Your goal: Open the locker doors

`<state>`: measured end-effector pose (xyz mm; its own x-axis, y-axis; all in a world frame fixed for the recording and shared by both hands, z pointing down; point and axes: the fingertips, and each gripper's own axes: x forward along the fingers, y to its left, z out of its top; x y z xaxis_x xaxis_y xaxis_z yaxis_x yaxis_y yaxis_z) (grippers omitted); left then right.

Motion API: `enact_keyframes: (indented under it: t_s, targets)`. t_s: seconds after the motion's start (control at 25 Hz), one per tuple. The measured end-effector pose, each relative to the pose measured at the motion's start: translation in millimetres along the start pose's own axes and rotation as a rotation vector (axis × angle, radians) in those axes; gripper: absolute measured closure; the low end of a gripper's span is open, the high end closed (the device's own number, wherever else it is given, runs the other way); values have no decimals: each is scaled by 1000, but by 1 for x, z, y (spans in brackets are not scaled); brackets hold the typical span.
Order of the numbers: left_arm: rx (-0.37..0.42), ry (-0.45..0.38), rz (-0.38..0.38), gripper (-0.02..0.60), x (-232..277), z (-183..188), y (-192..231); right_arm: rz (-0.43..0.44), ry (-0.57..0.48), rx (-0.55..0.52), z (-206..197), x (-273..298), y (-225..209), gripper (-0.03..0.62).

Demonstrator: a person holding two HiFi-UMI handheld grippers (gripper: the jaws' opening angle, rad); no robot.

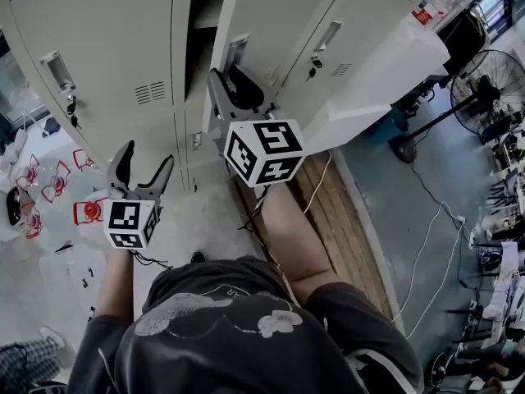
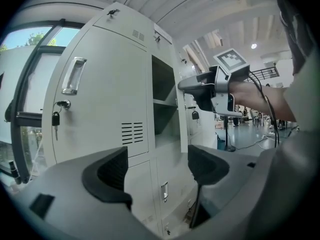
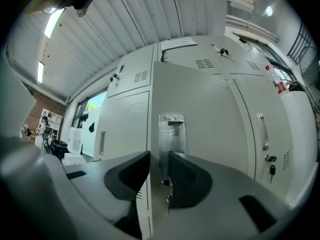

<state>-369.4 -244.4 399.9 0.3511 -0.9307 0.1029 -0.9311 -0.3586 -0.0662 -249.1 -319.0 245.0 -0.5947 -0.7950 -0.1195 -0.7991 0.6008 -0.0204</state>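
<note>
Of the locker bank (image 1: 184, 97), one upper door (image 1: 271, 11) stands partly swung out, with its dark compartment (image 1: 201, 23) just left of it. The neighbouring doors (image 1: 107, 39) look shut, so most remains. The right gripper (image 3: 159, 159) pinches that door's edge by its handle (image 3: 171, 134). Left of the door, the left gripper (image 2: 155, 159) is spread, empty.

left gripper (image 1: 146, 161): pale grey moulded shell, black curved jaw pads | right gripper (image 1: 230, 80): same grey shell, black ribbed pads | each gripper carries a white cube with black square markers (image 1: 131, 224) | thin black cable (image 1: 253, 216) under right cube | clothing: dark grey short-sleeved T-shirt (image 1: 238, 327), pale printed design.
</note>
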Motion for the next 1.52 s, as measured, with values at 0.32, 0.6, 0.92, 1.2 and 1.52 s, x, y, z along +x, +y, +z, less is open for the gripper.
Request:
enact_keyframes:
  t_s: [0.32,0.6,0.92,1.2,1.52]
  targets:
    - [1,-12,32,212,9,18,-42,94,7,44,7,-46,-13,459]
    - [-17,7,63,212,8,18,-85,157,8,63,11,-83,-32,453]
    - [-7,16,77,212,5,20,-124,164,4,43,14,-115,-52,453]
    - [-6,9,72,212,10,26,-154,163,-1,0,18,-140,-72,471]
    - [5,-2,60,212,21,34,-183,142,-29,-18,22,-171,-101,511]
